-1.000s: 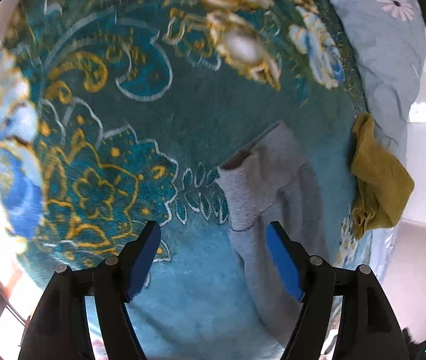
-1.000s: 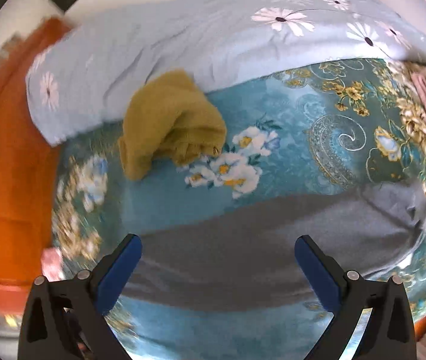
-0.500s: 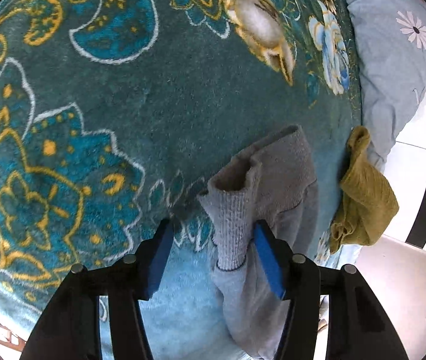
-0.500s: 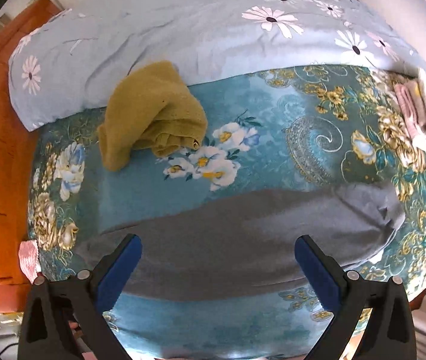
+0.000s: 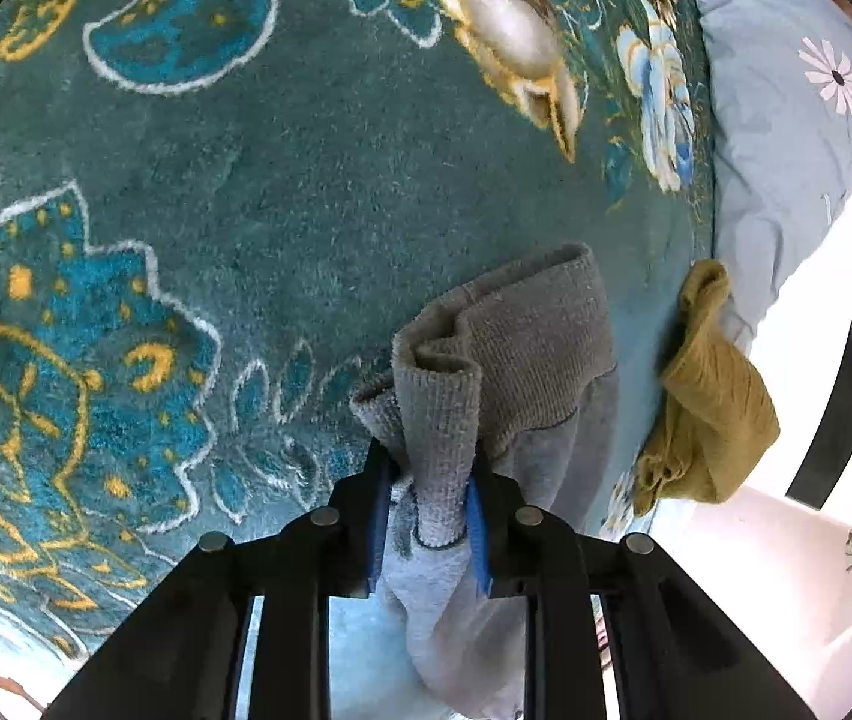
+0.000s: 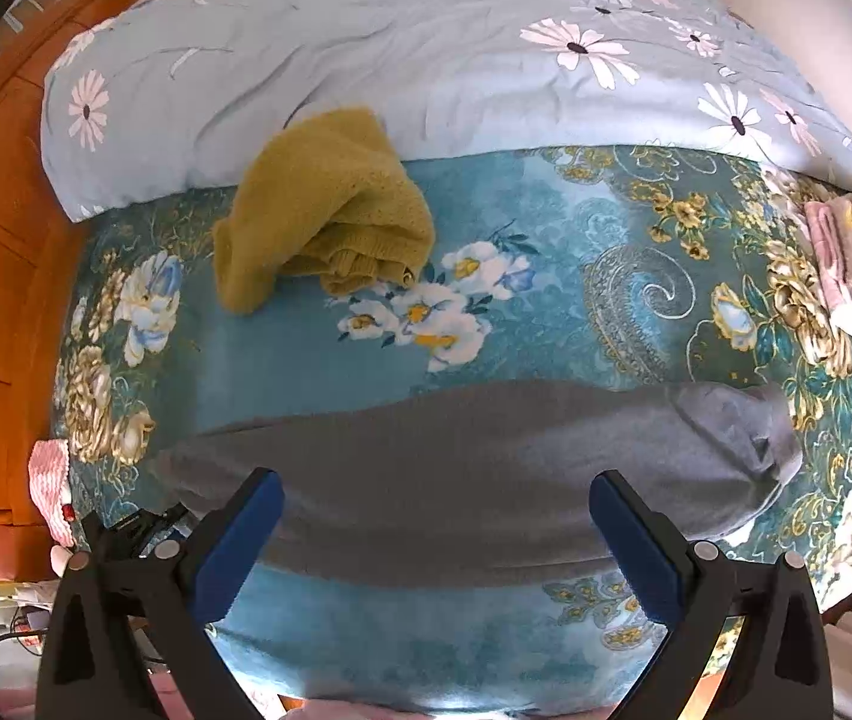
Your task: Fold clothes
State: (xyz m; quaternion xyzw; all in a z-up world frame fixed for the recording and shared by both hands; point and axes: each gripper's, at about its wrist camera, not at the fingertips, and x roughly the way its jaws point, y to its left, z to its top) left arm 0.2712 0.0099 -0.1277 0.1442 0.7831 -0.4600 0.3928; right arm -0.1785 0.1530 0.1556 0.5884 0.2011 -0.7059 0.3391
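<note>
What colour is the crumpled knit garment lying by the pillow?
Mustard yellow. The crumpled knit garment shows best in the right wrist view, against the pale blue daisy-print pillow.

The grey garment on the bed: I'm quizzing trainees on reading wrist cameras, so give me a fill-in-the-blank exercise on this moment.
1. The left hand-held gripper is closing on the ribbed cuff of the ____ garment.
2. The right hand-held gripper hovers over that garment with its jaws ____.
3. The crumpled mustard sweater lies partly against the pale ____ with daisies.
4. The floral blanket under the clothes is mainly ____ in colour.

Missing words: grey; open; quilt; teal
</note>
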